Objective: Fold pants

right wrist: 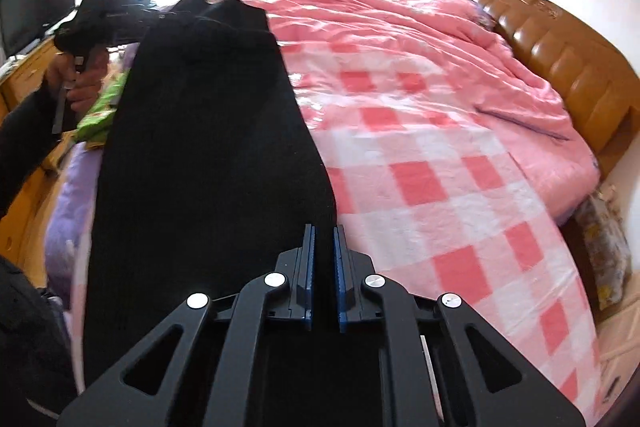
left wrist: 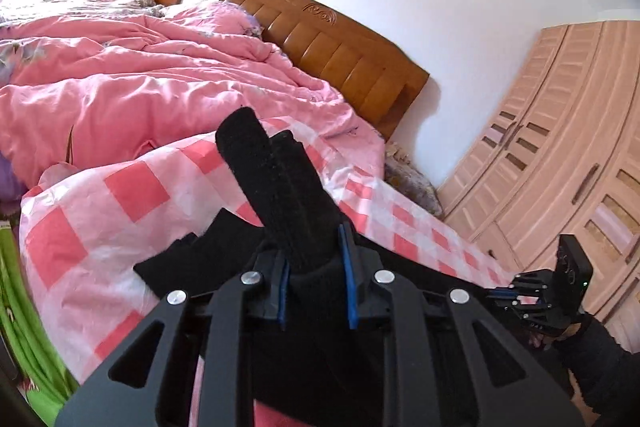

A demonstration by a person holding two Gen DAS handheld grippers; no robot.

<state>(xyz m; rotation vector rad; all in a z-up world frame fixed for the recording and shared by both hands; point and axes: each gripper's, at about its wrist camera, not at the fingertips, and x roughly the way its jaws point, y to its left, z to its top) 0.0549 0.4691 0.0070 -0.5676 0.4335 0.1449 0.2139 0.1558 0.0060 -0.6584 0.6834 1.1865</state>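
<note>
The black pants (right wrist: 208, 147) lie stretched out in one long strip on the bed (right wrist: 440, 155), running along its near side edge, from my right gripper (right wrist: 324, 255) at one end to my left gripper (left wrist: 316, 259) at the other. So the long way of the pants goes straight from one hand to the other, and each hand is at its own end. In the left wrist view, the left jaws are clamped on a thick bunch of the black cloth, and a stiff-looking folded end sticks up and out past the blue pads (left wrist: 347, 279). In the right wrist view, the right jaws are pulled close together with only a thin gap, right at the edge of the pants; the log points to shut, but I cannot tell if they have any cloth pinched, because the cloth is dark and sits a little to one side. I think the next move is to bring one end over to the other, so both hands need a good hold first. The pants look soft, thick and fuzzy, a bit like fleece, and they should bend easily. Under them is a thin, crinkly sheet (right wrist: 420, 183) with pink and white squares. Further in lies a puffy pink quilt (left wrist: 140, 67), all rumpled. Beyond it stands a shiny brown wooden headboard (left wrist: 340, 55), and a pale wardrobe (left wrist: 560, 147) stands by the wall.
</note>
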